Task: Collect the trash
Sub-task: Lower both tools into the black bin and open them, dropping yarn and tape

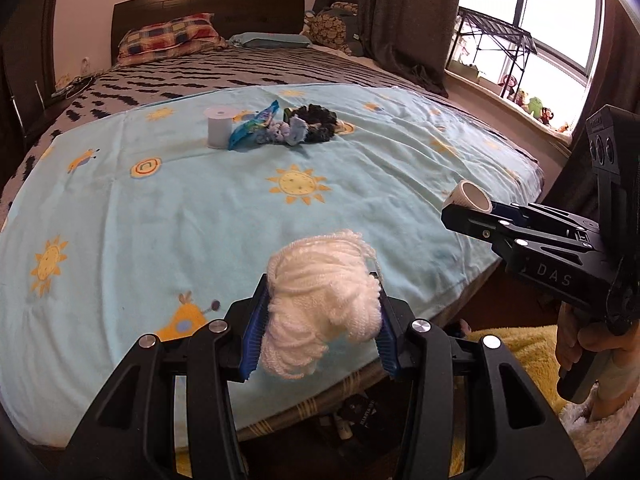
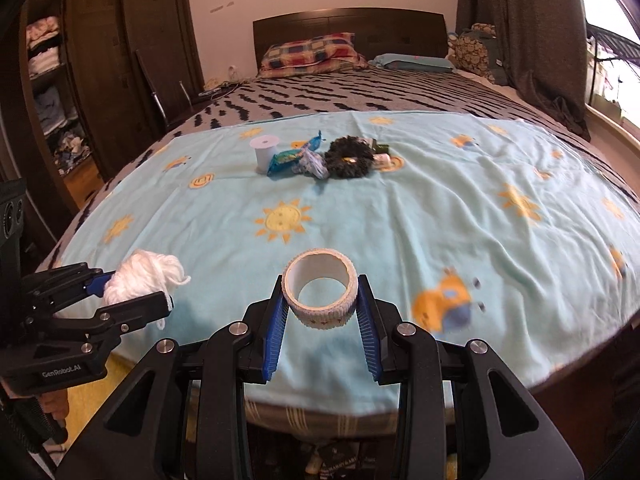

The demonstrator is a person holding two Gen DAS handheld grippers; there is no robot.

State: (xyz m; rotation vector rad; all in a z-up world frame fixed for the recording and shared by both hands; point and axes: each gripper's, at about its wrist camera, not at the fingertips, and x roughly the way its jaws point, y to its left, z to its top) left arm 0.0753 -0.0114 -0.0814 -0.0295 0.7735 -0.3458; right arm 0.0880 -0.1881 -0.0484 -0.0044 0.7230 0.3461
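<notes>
My left gripper (image 1: 320,312) is shut on a bundle of white yarn (image 1: 320,300) and holds it above the near edge of the bed; it also shows in the right wrist view (image 2: 140,284). My right gripper (image 2: 322,300) is shut on a white tape roll (image 2: 320,294), held above the light blue blanket (image 2: 400,220); the roll also shows in the left wrist view (image 1: 470,198). Farther up the blanket lies a pile: a pale spool (image 2: 262,154), a blue snack wrapper (image 2: 290,158), a crumpled bluish scrap (image 2: 314,166), and a dark fuzzy ring (image 2: 350,158).
The bed has a striped cover (image 2: 360,92) and pillows (image 2: 312,54) at the headboard. A wardrobe with shelves (image 2: 48,80) stands at left. Curtains (image 1: 400,20) and a window sill with toys (image 1: 528,100) are at right. A yellow rug (image 1: 520,352) lies on the floor.
</notes>
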